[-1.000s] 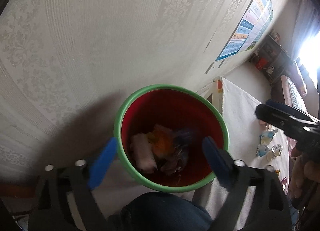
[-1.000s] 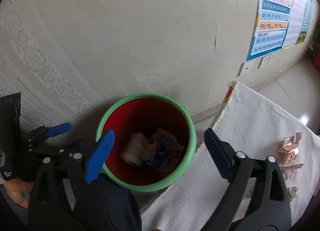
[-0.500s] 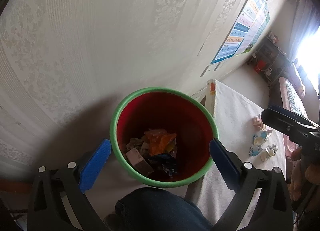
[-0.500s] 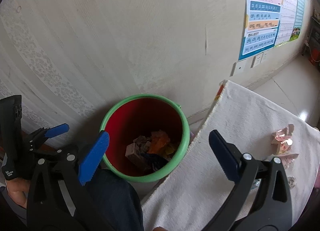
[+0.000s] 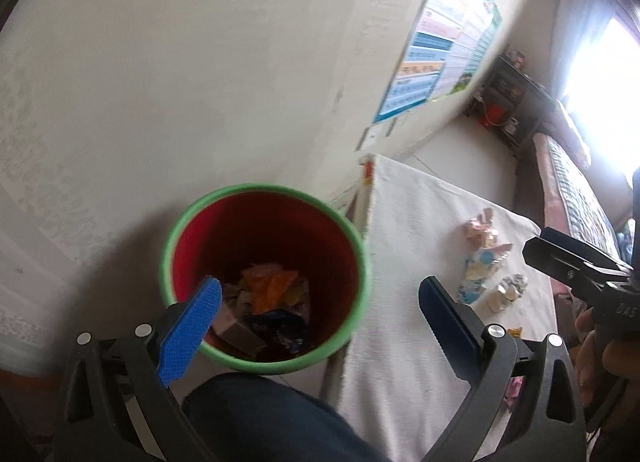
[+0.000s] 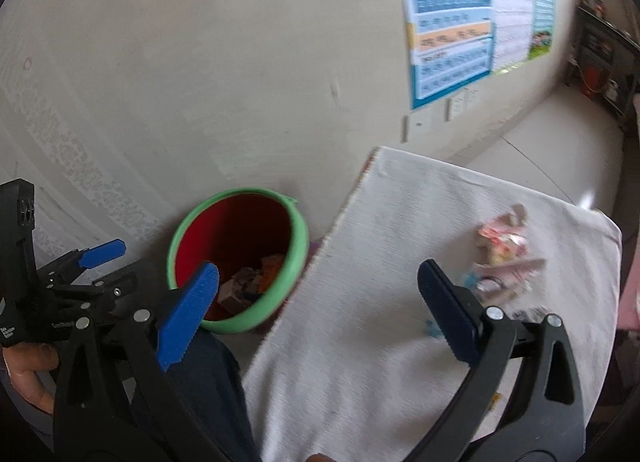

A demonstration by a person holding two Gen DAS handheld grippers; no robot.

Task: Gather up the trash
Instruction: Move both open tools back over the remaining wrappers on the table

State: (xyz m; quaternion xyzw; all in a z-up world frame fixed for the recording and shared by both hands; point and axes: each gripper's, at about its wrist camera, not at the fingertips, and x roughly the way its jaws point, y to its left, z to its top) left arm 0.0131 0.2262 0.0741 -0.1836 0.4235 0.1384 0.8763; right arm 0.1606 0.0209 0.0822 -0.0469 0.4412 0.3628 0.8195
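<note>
While our left claw [image 5: 316, 312] gapes empty over the red bin [image 5: 264, 278] with its green rim, that view alone shows the bin's heaped orange and dark scraps; our right claw [image 6: 318, 304], equally spread, faces crumpled wrappers [image 6: 504, 258] blurred on the white-clothed desk [image 6: 380, 302].

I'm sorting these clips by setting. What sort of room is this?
Probably a lived-in home room: a colourful chart poster on patterned wallpaper, a green-rimmed red plastic bin of scraps, and a white-cloth-covered table with crumpled wrappers.
</note>
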